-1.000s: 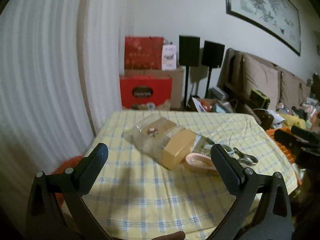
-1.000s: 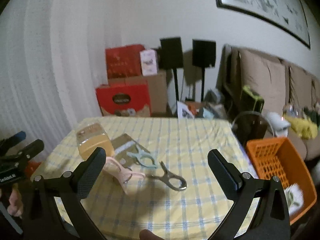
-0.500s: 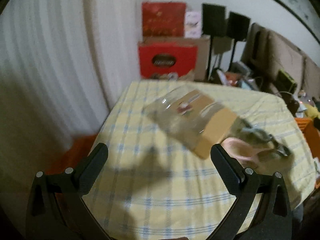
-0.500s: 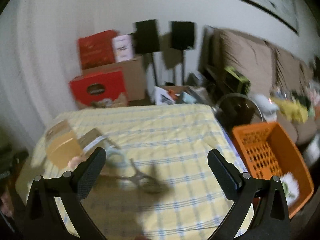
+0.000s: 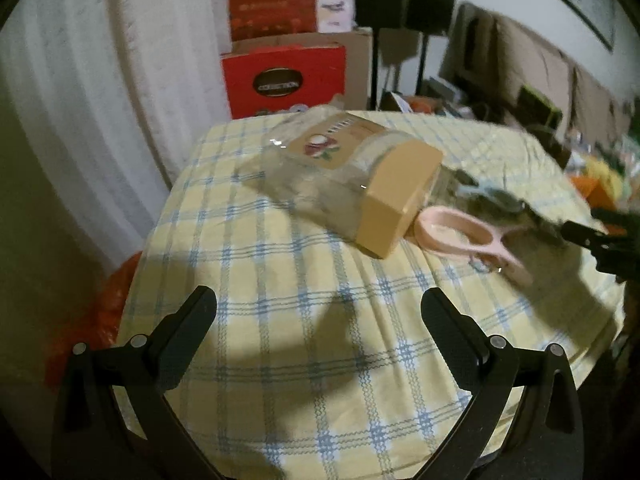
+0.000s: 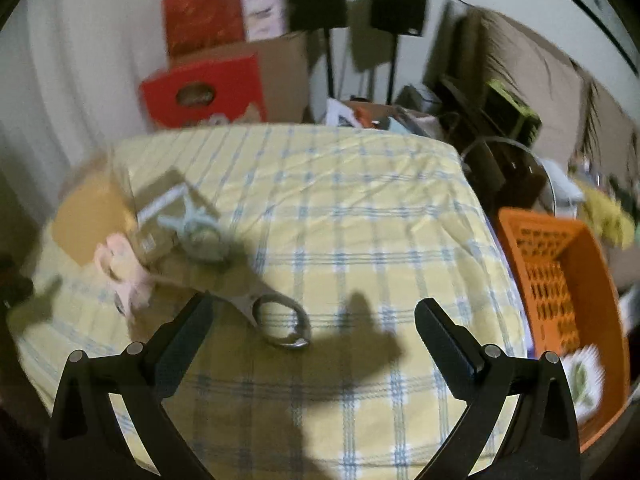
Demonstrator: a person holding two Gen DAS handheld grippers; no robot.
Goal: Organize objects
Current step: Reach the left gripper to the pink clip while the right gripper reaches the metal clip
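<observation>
Both grippers hover above the yellow checked tablecloth point(image 5: 304, 360) with jaws spread wide and empty. Ahead of the left gripper point(image 5: 318, 312), well beyond its fingertips, a clear jar point(image 5: 344, 176) with a tan lid lies on its side; a pink clip point(image 5: 468, 236) touches the lid. The grey clip point(image 6: 276, 316) lies just ahead of the right gripper point(image 6: 314, 316), nearer its left finger. An orange basket point(image 6: 592, 264) stands beside the cloth's right edge.
</observation>
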